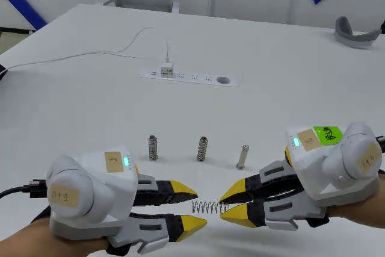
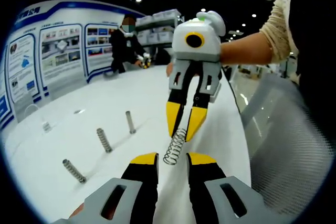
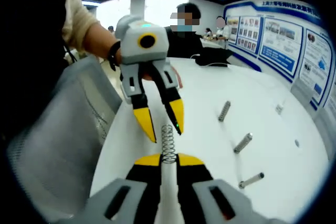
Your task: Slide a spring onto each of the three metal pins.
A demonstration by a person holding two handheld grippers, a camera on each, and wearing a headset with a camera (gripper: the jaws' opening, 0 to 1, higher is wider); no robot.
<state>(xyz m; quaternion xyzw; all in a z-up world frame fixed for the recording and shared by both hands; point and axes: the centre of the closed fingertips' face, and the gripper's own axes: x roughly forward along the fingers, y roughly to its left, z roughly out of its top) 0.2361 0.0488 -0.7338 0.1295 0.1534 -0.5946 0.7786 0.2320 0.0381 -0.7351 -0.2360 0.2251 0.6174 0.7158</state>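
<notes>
One power strip (image 1: 189,77) beyond three pins (image 1: 203,148).

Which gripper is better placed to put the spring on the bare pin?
The right gripper: shut on the spring, with the bare pin nearer it. The left gripper is open.

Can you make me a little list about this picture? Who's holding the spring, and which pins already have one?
view used: head view
right gripper: jaws shut on one end of the loose spring
left gripper: jaws open, one on each side of the loose spring's free end
left pin: already has a spring on it
middle pin: already has a spring on it
right pin: bare
springs left to fit: one
table: white
</notes>
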